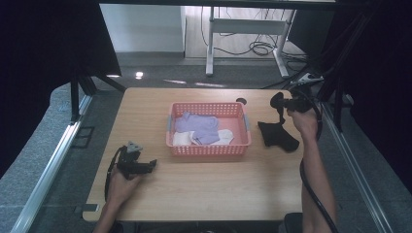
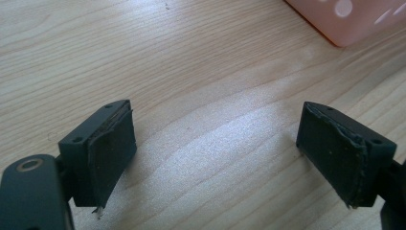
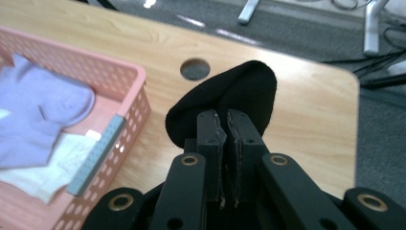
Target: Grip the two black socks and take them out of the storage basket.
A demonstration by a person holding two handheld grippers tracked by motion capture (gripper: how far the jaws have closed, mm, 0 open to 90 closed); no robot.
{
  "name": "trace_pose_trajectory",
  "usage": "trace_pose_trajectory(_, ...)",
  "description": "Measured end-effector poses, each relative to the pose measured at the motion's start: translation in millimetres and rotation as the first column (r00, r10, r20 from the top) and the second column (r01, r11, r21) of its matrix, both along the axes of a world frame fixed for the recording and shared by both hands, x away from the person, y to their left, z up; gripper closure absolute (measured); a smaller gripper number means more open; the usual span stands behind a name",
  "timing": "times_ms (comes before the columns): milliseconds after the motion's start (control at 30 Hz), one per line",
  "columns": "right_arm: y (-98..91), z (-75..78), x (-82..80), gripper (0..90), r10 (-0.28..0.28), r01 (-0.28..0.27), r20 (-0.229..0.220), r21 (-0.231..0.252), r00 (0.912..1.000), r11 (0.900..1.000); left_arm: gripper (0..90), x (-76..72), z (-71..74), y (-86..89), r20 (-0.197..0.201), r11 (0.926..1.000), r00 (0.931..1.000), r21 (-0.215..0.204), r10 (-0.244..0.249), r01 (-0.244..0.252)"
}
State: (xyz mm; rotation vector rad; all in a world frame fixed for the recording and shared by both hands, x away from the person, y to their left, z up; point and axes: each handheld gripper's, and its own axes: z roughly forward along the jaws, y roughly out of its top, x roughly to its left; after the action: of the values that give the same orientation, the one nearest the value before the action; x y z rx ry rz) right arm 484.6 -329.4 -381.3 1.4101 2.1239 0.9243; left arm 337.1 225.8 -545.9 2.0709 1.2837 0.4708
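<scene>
A wooden table (image 1: 204, 189) carries a pink plastic basket (image 1: 209, 149) near its middle. Inside the basket lie a lilac sock (image 1: 198, 125) and a white sock (image 1: 224, 137), the lilac one partly over the white.

To the right of the basket, the right gripper (image 1: 283, 115) holds a black sock (image 1: 278, 135). Its jaws are pressed together on the sock's upper end, and the lower part drapes onto the table just beside the basket's right wall.

Well to the left of the basket, the left gripper (image 1: 151, 165) rests low over bare table in the person's hand, its jaws spread wide with nothing between them.
</scene>
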Motion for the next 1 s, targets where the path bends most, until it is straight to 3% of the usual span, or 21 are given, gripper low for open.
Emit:
trace_pose_trajectory(500, 11.6, -68.9, 11.7, 84.1, 0.004, -0.008, -0.109, -0.038, 0.9941, 0.9993, 13.1, 0.0, 0.2, 0.1, -0.001, 1.0, 1.0, 0.0, 0.0, 0.0)
trace_pose_trajectory(767, 17.1, -101.4, 14.4, 82.1, 0.002, -0.014, -0.188, -0.063, 0.9821, 0.9979, 13.1, 0.0, 0.2, 0.4, -0.002, 1.0, 1.0, -0.002, 0.0, 0.0)
trace_pose_trajectory(900, 15.0, -105.4, 13.1, 77.8, -0.005, -0.002, -0.195, -0.036, 0.9808, 0.9993, 13.1, 0.1, 0.2, 0.4, -0.002, 1.0, 1.0, -0.002, 0.0, 0.0)
trace_pose_trajectory(1000, 13.5, -100.9, 11.9, 67.9, -0.006, 0.002, -0.188, -0.021, 0.9821, 0.9998, 13.1, 0.0, 0.2, 0.4, -0.001, 1.0, 1.0, -0.003, 0.001, -0.001)
